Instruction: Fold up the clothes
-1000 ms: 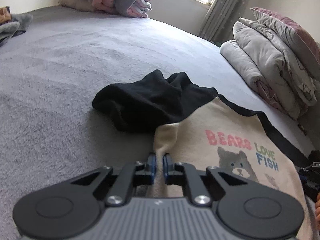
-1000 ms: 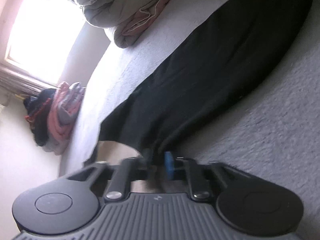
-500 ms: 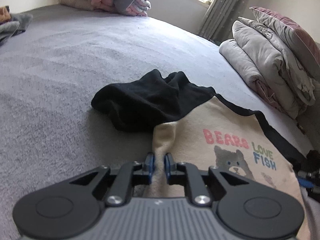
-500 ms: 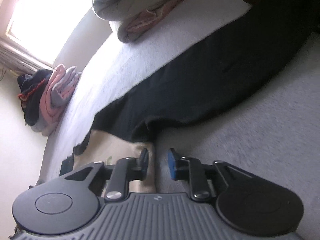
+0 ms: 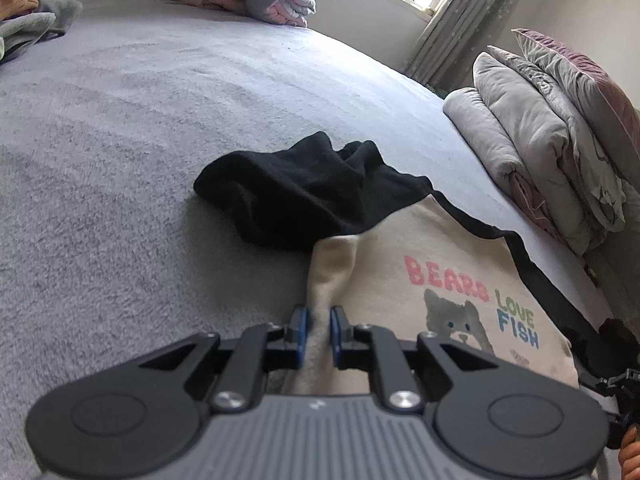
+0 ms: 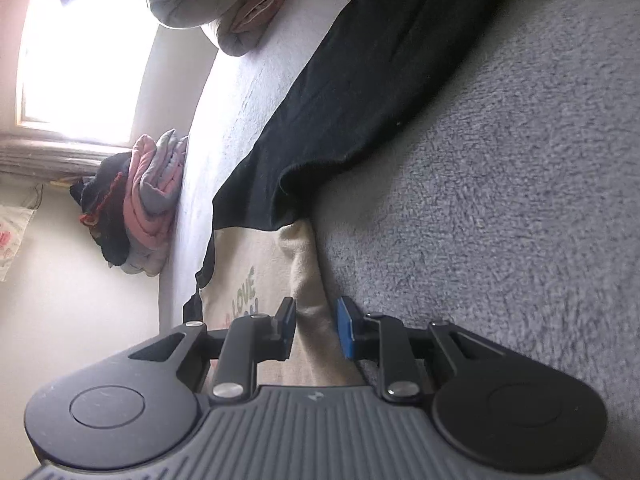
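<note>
Near the bed's [image 5: 160,120] closer edge lies the cream bear sweatshirt [image 5: 440,280], black sleeves stretching away from both grippers. Left gripper [image 5: 318,336] pinches a hem ridge; right gripper [image 6: 316,326], slightly parted, straddles the hem's other end without pressing it.

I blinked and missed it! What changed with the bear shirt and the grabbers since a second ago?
The right hand-held gripper let go: it was pinched shut at the shirt's edge, and now its jaws stand apart with the cream fabric loose between them. The left hand-held gripper stayed clamped on its fold of the bear shirt. The shirt, its black sleeve and the bed look unmoved.
</note>
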A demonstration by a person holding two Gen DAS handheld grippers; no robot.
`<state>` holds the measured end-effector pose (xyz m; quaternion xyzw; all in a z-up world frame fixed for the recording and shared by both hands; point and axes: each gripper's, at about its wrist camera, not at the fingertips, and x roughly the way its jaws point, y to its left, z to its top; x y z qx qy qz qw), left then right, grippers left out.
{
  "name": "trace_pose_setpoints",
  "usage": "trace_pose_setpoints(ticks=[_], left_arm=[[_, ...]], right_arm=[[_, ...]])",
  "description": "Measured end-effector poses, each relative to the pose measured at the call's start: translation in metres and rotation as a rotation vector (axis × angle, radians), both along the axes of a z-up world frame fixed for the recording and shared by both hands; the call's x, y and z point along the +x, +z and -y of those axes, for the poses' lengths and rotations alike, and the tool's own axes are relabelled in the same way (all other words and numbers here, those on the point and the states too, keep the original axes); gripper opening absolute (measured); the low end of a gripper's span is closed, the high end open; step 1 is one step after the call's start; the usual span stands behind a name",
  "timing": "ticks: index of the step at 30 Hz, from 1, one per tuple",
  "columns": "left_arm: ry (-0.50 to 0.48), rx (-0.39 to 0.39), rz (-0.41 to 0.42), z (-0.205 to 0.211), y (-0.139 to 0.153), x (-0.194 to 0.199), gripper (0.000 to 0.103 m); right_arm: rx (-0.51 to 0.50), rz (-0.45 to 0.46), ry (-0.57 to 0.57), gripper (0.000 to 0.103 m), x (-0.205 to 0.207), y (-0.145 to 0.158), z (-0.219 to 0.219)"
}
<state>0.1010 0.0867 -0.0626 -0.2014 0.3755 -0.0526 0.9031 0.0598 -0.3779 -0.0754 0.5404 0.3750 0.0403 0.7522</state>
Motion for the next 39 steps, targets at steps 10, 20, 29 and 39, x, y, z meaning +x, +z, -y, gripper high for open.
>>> trace_pose_setpoints(ticks=[10, 20, 29, 39], left_arm=[[-0.02, 0.056, 0.02, 0.005, 0.0, 0.0, 0.013], [-0.032, 0.111, 0.03, 0.009, 0.006, -0.002, 0.013], [-0.035, 0.087, -0.002, 0.006, 0.006, 0.0, 0.014], [-0.043, 0.095, -0.002, 0.006, 0.005, -0.002, 0.014]], right_arm=[[-0.183, -0.015, 0.031, 0.007, 0.009, 0.015, -0.011], [-0.516, -0.028, 0.119, 0.021, 0.008, 0.055, -0.036], [-0.417, -0.096, 0.194, 0.029, -0.03, 0.052, -0.026], [-0.625, -0.178, 0.207, 0.017, -0.045, 0.071, -0.051]])
